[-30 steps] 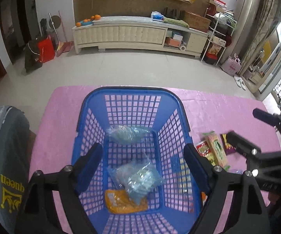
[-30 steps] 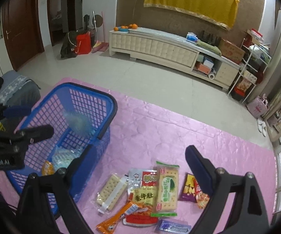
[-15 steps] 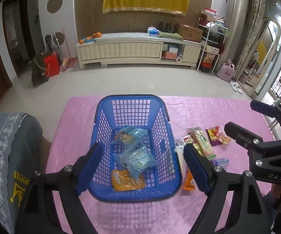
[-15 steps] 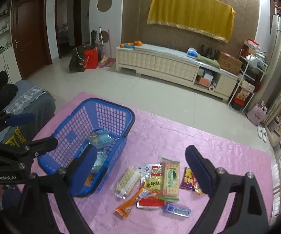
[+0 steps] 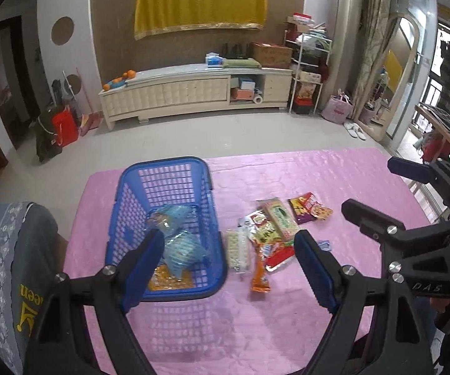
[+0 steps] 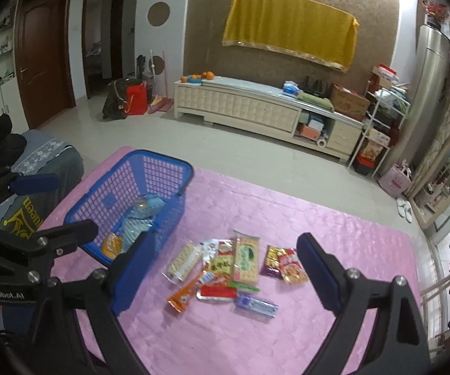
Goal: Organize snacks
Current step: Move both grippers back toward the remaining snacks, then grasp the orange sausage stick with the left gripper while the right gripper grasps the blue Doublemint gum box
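Two claws, both spread wide and gripping nothing: left claw (image 5: pixel 229 257) raised above the near end of the blue basket (image 5: pixel 214 243), right claw (image 6: pixel 226 276) raised over the loose snacks (image 6: pixel 225 268). Lay scattered on the pink tabletop (image 5: pixel 287 175) just right of the basket: cracker pack (image 6: pixel 183 261), green-labelled biscuits (image 6: pixel 246 261), orange stick pack (image 6: pixel 185 292), blue bar (image 6: pixel 257 304). Already in the basket: two pale blue bags (image 5: pixel 181 247) and an orange packet (image 5: pixel 170 279).
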`<action>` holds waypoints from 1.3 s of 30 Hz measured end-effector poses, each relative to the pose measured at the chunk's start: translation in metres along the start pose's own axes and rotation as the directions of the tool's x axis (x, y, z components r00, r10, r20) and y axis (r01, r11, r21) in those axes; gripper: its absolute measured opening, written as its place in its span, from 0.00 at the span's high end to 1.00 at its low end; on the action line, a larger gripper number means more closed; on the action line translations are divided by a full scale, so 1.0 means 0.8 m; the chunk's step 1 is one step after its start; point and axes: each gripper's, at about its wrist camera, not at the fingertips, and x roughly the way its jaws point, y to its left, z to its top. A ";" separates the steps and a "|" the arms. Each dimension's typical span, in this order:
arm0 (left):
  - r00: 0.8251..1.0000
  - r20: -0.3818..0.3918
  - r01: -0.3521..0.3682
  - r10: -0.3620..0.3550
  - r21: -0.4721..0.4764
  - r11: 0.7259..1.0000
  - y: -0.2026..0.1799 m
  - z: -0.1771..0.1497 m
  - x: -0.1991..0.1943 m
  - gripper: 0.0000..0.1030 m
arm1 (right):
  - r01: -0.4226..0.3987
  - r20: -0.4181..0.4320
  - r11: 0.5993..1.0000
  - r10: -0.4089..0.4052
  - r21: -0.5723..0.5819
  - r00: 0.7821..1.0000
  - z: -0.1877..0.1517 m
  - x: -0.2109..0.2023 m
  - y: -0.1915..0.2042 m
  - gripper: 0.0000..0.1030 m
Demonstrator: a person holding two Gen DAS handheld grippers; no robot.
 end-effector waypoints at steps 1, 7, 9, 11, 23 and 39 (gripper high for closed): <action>1.000 -0.002 0.000 0.000 0.003 1.000 -0.004 0.000 0.002 0.19 | 0.003 0.000 1.000 -0.003 0.010 1.000 -0.003 -0.001 -0.008 0.09; 0.999 -0.034 0.020 -0.018 0.041 0.999 -0.035 -0.005 0.027 0.19 | 0.010 -0.014 0.998 -0.009 0.068 1.000 -0.028 0.005 -0.042 0.09; 0.998 -0.051 0.033 -0.030 0.051 0.998 -0.049 -0.009 0.038 0.19 | 0.012 -0.037 0.996 -0.009 0.087 0.999 -0.041 0.016 -0.055 0.09; 0.996 -0.074 0.047 -0.042 0.057 0.997 -0.058 -0.016 0.052 0.19 | 0.009 -0.059 0.994 -0.003 0.105 0.998 -0.052 0.027 -0.067 0.09; 0.981 -0.181 0.085 -0.067 0.093 0.992 -0.117 -0.075 0.142 0.19 | -0.014 -0.150 0.972 0.050 0.233 0.987 -0.145 0.082 -0.110 0.09; 0.964 -0.263 0.005 0.036 0.154 0.988 -0.111 -0.125 0.248 0.49 | -0.010 -0.168 0.968 0.053 0.250 0.984 -0.223 0.154 -0.099 0.09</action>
